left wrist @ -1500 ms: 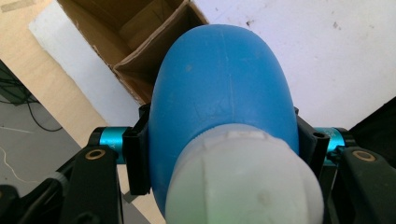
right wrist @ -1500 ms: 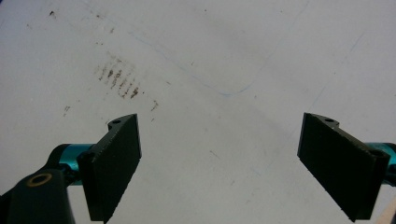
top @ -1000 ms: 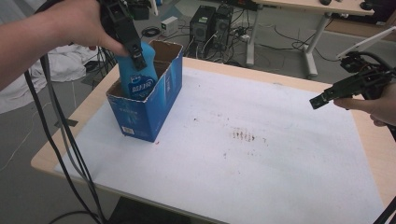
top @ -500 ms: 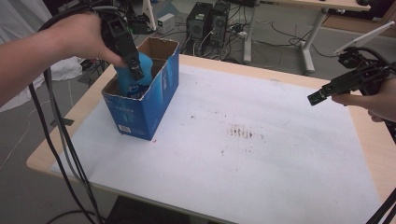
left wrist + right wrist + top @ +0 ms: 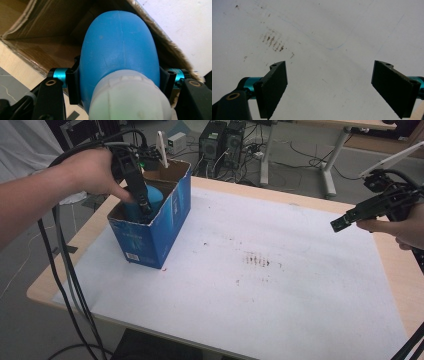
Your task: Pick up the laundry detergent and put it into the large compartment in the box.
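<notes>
At upper left, the left gripper point(image 5: 142, 202) clamps a smooth blue rubbery bottle point(image 5: 120, 47) inside the open blue cardboard box point(image 5: 160, 232), its print unreadable, while the right gripper point(image 5: 329, 87) hangs wide apart.

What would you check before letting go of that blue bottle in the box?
1. Left hand-held gripper clamps the blue bottle: ok.
2. Bottle is inside the box: ok.
3. Bottle rests on the box floor: cannot tell.
4. Box stands upright on the table: ok.
5. Right hand-held gripper is open, holding nothing, away from the box: ok.
</notes>
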Demonstrator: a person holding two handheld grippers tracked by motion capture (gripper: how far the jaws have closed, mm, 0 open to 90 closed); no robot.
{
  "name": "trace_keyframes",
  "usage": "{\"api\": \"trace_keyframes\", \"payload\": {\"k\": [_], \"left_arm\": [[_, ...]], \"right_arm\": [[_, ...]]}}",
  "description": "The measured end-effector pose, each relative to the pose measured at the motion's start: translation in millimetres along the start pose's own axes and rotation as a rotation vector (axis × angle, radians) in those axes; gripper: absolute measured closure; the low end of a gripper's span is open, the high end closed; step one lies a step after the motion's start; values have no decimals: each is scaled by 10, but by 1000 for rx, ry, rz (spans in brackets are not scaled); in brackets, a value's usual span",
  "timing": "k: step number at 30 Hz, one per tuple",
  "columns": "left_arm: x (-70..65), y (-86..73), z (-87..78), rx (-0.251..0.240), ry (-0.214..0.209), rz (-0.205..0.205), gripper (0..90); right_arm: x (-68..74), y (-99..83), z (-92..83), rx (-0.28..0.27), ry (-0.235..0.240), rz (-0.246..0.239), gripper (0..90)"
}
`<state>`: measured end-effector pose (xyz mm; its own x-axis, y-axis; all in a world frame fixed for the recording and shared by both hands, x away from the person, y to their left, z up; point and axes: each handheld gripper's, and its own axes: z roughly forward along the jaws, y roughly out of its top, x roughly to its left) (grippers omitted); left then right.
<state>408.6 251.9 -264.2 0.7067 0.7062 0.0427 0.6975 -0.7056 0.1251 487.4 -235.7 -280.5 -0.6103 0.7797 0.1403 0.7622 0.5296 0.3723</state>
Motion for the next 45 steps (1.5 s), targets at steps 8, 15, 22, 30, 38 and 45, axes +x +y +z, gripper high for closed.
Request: {"api": "trace_keyframes", "payload": {"k": [8,15,22,30,38,45], "left_arm": [[-3,-15,99,-4,1,31,380],[-13,-14,163,0,11,57,379],[-16,-8,187,-12,9,74,378],[-11,-7,189,-10,10,76,376],[-16,-6,193,-9,16,76,375],[-22,-1,195,-3,18,74,352]], "right_arm": [[24,14,12,1,4,-6,127],[21,9,9,-1,3,-7,127],[20,-2,7,4,1,-9,127],[31,-2,6,3,2,-15,127],[17,-11,1,2,2,-9,127],[17,-11,-5,0,3,-7,127]]}}
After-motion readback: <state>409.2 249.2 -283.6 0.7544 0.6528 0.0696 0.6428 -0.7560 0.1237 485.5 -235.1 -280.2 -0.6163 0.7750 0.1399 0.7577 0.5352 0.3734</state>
